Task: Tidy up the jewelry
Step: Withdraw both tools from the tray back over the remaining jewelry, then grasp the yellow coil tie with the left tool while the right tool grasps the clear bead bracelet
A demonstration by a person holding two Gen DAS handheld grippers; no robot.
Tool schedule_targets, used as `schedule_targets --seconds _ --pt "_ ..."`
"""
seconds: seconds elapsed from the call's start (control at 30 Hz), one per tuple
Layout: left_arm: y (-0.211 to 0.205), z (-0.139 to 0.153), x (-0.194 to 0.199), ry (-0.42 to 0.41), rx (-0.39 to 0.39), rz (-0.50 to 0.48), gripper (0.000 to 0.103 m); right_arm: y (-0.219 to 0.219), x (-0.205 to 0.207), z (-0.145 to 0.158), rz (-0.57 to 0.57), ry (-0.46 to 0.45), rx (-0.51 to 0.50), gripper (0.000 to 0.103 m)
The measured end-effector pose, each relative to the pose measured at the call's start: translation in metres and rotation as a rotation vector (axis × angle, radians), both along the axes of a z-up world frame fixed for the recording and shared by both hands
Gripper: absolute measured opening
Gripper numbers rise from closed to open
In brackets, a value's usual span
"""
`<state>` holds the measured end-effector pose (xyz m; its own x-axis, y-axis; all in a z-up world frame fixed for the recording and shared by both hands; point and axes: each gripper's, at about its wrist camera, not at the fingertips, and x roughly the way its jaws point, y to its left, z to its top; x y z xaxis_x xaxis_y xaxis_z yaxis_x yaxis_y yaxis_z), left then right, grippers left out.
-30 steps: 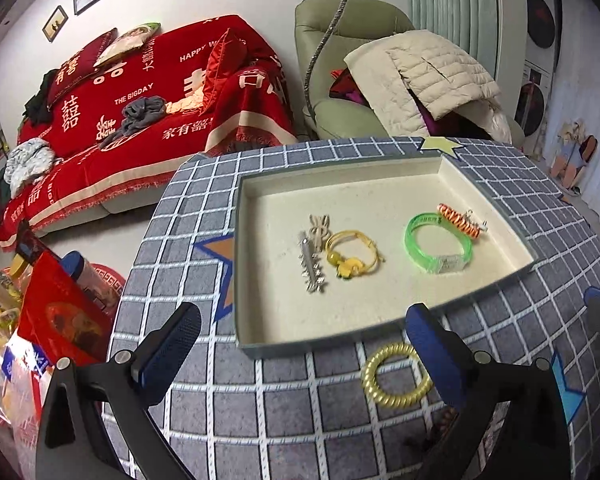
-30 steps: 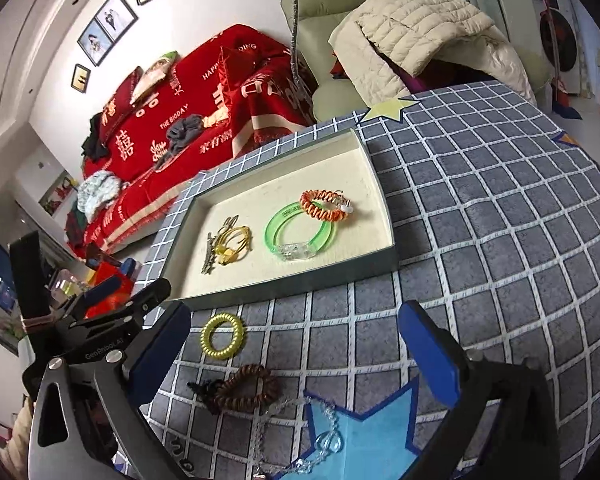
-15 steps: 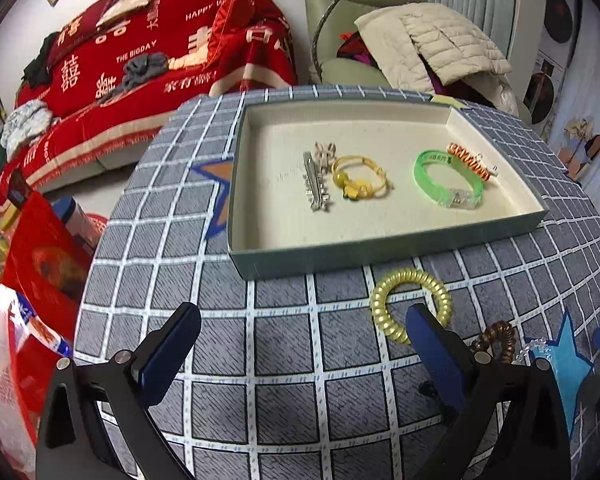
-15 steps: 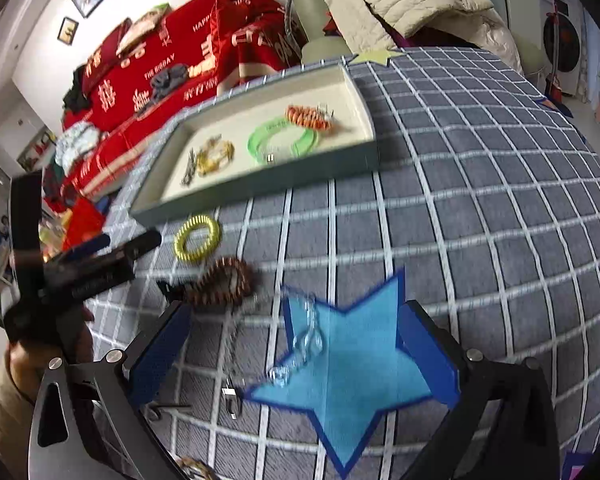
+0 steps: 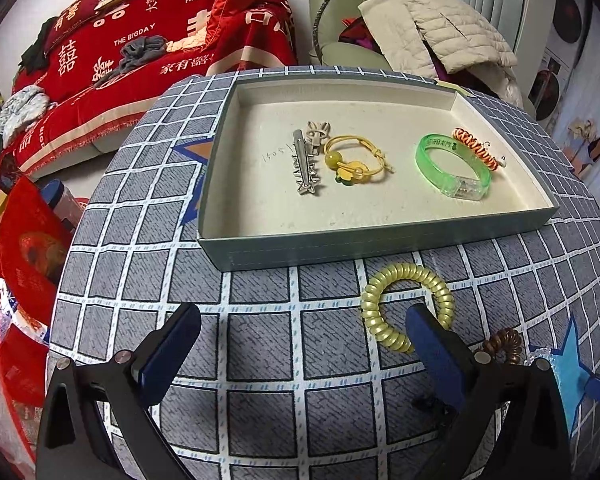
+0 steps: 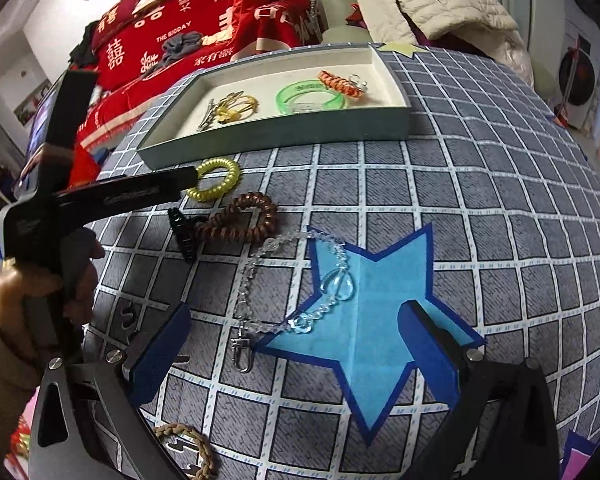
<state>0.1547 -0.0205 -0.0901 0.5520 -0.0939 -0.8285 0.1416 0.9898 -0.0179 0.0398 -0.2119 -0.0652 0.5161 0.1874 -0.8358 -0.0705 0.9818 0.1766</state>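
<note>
The left claw is hovering low over the grid-patterned desk with its jaws spread wide and nothing between them. Its right finger is sitting just in front of the yellow coil hair tie, overlapping the near part of the ring in this view; whether it is actually touching the coil is hard to tell. That tie is lying on the desk just outside the near wall of the shallow tray.

Inside the tray, a silver hair clip is lying beside a yellow beaded bracelet, the two nearly touching. Further to the right, a green translucent bangle is resting with an orange braided bracelet against its far side.

The right claw is also standing wide open and holding nothing, hanging above a blue star printed on the desk. A clear bead chain with a metal clasp is lying partly across that star, between the two blue fingers and slightly ahead of them. Beyond it, a brown coil hair tie is lying twisted, touching a black claw clip at its left. At the lower edge of the right wrist view, a tan braided cord is peeking out beside the left finger.
</note>
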Motion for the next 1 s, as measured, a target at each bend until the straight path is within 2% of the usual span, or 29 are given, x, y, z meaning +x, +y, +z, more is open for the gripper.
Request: schedule_targets --seconds 0.2,0.27,0.43,0.67,0.73,0.83,0.9,1.0 --pt "-0.004 -0.002 0.001 0.009 0.008 -0.008 0.103 0.015 0.000 0.000 0.053 -0.007 -0.022 0.089" --pt "-0.004 -0.003 0.001 0.010 0.009 -0.008 0.103 0.020 -0.001 -0.002 0.071 0.000 -0.027 0.077" --pt "-0.008 -0.002 0.002 0.008 0.016 -0.018 0.103 0.030 0.000 -0.007 0.096 0.011 -0.063 0.062" --pt "-0.018 -0.002 -0.001 0.010 0.021 -0.056 0.102 0.047 -0.006 -0.011 0.161 -0.012 -0.236 0.056" --pt "-0.021 -0.001 -0.004 0.000 0.028 -0.080 0.097 0.049 -0.009 -0.011 0.181 -0.018 -0.256 0.055" --pt "-0.027 0.001 -0.007 -0.003 0.040 -0.115 0.095 0.047 -0.011 -0.011 0.186 -0.013 -0.251 0.052" --pt "-0.029 0.002 -0.010 -0.005 0.038 -0.141 0.087 0.047 -0.012 -0.009 0.189 -0.011 -0.257 0.046" --pt "-0.035 0.005 -0.013 0.000 0.045 -0.174 0.081 0.047 -0.012 -0.008 0.188 -0.012 -0.268 0.026"
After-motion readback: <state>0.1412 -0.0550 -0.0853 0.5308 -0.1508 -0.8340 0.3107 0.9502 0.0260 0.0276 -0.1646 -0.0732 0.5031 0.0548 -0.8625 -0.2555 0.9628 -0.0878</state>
